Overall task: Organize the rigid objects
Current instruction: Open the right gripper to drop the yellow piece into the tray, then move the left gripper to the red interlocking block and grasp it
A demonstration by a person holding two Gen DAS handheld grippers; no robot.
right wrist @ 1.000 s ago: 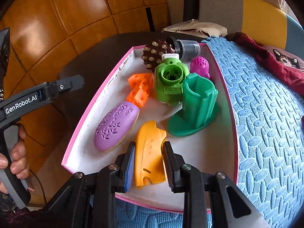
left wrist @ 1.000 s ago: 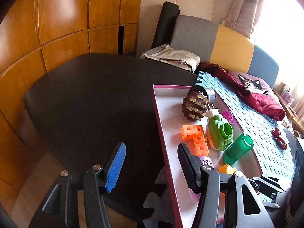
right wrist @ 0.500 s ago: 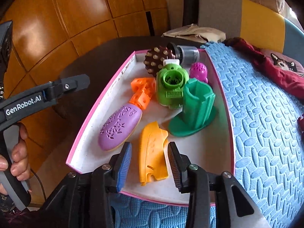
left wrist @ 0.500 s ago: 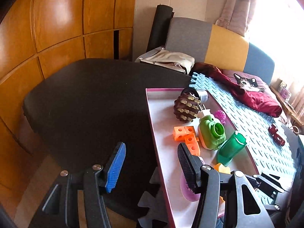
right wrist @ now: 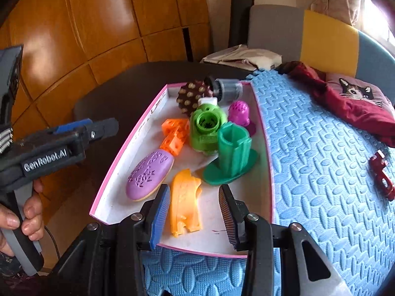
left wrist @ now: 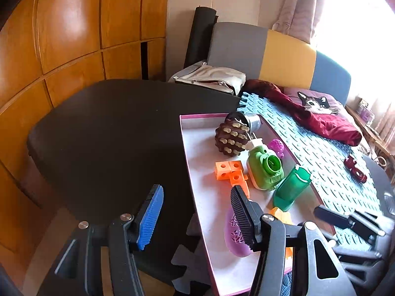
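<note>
Right tongs (right wrist: 195, 212) have just been opening; pads stand clear of the yellow piece (right wrist: 185, 207) lying between them in the pink-rimmed tray (right wrist: 116, 172). Purple oval (right wrist: 149, 174) just left of it, green holder (right wrist: 233, 153) behind. Left tongs (right wrist: 98, 129) at frame left, held by a hand (right wrist: 22, 217). Red toy (right wrist: 382, 176) lies on blue mat (right wrist: 321, 172).

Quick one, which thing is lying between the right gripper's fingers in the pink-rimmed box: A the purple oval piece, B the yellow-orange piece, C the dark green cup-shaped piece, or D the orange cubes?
B: in the right wrist view the yellow-orange piece lies flat in the box between the open fingers of the right gripper, whose jaws have just been opening off it.
</note>
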